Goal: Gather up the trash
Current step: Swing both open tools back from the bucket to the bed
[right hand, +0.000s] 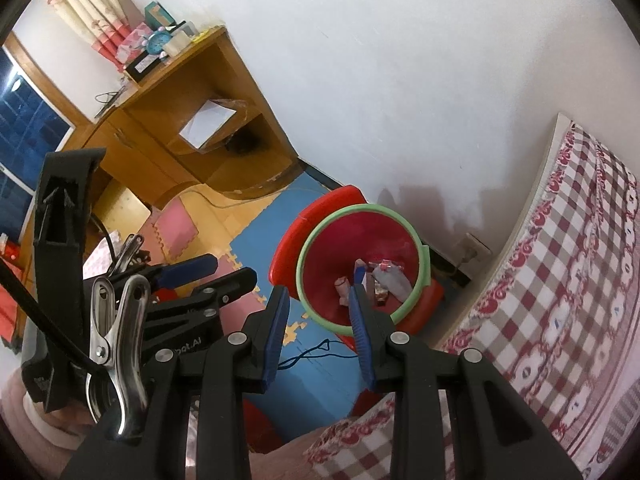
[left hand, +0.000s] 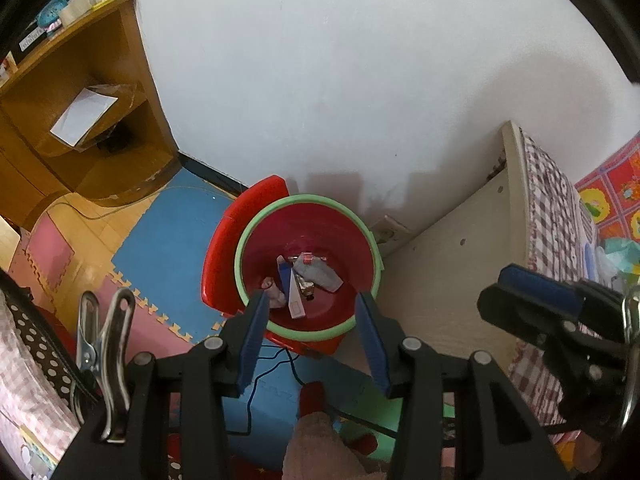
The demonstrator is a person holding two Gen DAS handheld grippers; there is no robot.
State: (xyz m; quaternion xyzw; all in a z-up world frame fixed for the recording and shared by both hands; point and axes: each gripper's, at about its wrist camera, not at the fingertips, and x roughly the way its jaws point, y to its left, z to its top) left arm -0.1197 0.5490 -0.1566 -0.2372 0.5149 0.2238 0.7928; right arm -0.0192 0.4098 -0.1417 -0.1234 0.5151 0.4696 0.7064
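Mostly light scraps: the trash (left hand: pixel 306 280), crumpled wrappers and a flat blue-and-white carton, lies at the bottom of the red bin (left hand: pixel 340 236) with a green rim, standing on the floor by the wall, beside the bed (right hand: pixel 560 280); it should crush easily, so pinch a crumpled fold or the carton's edge. Left gripper (left hand: pixel 316 320) and right gripper (right hand: pixel 320 320) both hang above the bin, fingers partly apart, nothing between them. Small pieces are too blurred to name, and the bin's near inner wall hides some of its floor.
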